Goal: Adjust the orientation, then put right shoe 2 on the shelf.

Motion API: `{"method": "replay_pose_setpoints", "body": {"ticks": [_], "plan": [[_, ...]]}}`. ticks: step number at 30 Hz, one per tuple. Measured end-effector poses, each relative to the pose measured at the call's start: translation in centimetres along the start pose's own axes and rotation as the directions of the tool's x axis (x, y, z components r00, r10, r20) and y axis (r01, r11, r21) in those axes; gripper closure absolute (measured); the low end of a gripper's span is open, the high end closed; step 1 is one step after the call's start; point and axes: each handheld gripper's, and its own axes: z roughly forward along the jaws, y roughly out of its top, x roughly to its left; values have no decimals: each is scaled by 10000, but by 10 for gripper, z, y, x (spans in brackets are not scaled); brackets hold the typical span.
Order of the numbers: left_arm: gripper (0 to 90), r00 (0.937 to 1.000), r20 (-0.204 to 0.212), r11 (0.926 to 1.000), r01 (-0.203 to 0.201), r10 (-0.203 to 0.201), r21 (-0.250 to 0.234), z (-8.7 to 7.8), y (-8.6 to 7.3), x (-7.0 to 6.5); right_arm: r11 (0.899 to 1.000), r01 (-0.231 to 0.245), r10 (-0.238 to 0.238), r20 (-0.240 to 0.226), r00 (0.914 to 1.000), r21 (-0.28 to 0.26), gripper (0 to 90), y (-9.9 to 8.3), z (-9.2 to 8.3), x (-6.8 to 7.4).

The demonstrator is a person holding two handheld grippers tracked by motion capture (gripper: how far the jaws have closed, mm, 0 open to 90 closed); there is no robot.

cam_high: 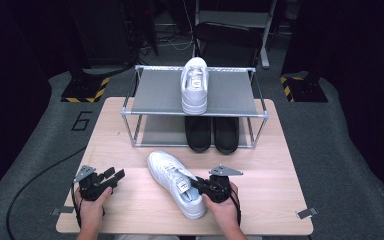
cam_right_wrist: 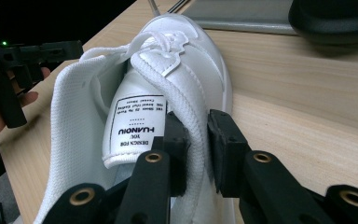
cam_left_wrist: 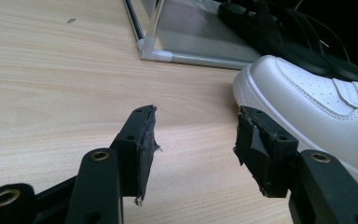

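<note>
A white sneaker (cam_high: 172,180) lies on the wooden table (cam_high: 265,170), toe toward the far left and heel toward the person. My right gripper (cam_high: 196,184) is at its opening. In the right gripper view the gripper (cam_right_wrist: 196,135) is shut on the sneaker's (cam_right_wrist: 186,51) padded side wall, one jaw inside beside the tongue label and one outside. My left gripper (cam_high: 115,175) rests low at the table's left, open and holding nothing. In the left gripper view its jaws (cam_left_wrist: 196,135) stand wide apart, with the sneaker's toe (cam_left_wrist: 317,102) just to their right.
A two-level metal rack (cam_high: 195,114) stands at the table's far side. A second white sneaker (cam_high: 195,85) sits on its top shelf and a pair of black shoes (cam_high: 212,132) on the lower one. Bare table lies left of the rack and right of my right hand.
</note>
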Motion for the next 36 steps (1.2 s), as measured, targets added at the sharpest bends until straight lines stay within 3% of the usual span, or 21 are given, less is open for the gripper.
{"method": "replay_pose_setpoints", "body": {"ticks": [19,36], "plan": [[469,10000,-40,10000,14,-14,-14,0,0,2,9974,-460,461,19,9989,-551,801,-6,-2,-1],[472,10000,-65,10000,42,-42,24,0,-1,1,9924,-343,365,171,9992,-1183,814,-11,-5,3]]}}
